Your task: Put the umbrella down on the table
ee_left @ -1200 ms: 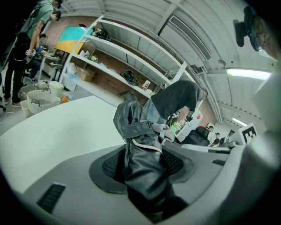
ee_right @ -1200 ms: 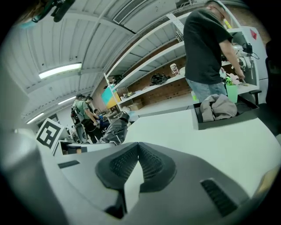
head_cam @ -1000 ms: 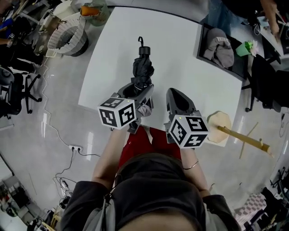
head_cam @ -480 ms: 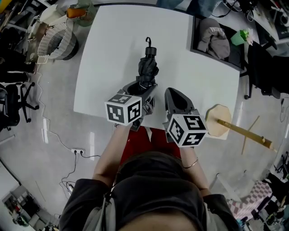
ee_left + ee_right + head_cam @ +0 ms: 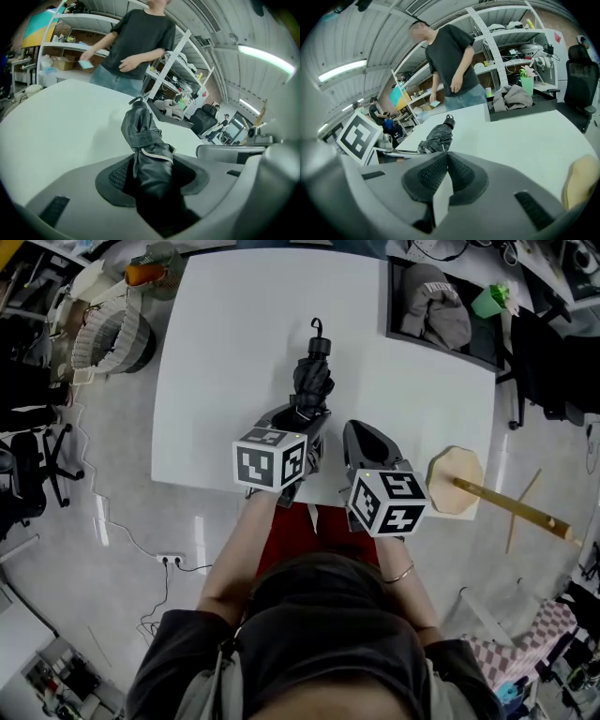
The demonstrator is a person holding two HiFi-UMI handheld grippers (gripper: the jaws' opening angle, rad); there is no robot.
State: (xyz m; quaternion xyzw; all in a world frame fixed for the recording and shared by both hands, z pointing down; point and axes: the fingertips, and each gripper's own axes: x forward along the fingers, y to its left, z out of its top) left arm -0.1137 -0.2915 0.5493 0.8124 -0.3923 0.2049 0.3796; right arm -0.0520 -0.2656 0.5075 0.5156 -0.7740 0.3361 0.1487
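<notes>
A folded black umbrella (image 5: 312, 381) with a hooked handle at its far end points away from me over the white table (image 5: 225, 352). My left gripper (image 5: 302, 418) is shut on the umbrella's near end. In the left gripper view the dark fabric (image 5: 145, 150) fills the space between the pads of the left gripper (image 5: 152, 176). Whether the far end touches the tabletop I cannot tell. Just to the right, my right gripper (image 5: 361, 432) hangs over the table's near edge, shut and holding nothing. The right gripper view shows its pads (image 5: 461, 176) closed together and the umbrella (image 5: 437, 137) to the left.
A dark tray (image 5: 398, 296) holding a grey cloth (image 5: 436, 315) sits at the table's far right corner. A wooden stand base (image 5: 457, 482) is beside the right edge. Woven baskets (image 5: 117, 334) stand on the floor to the left. A person (image 5: 140, 42) stands at the far side.
Both grippers have sunk towards the table, and the left one has carried the umbrella a little forward. The grip on the umbrella is unchanged.
</notes>
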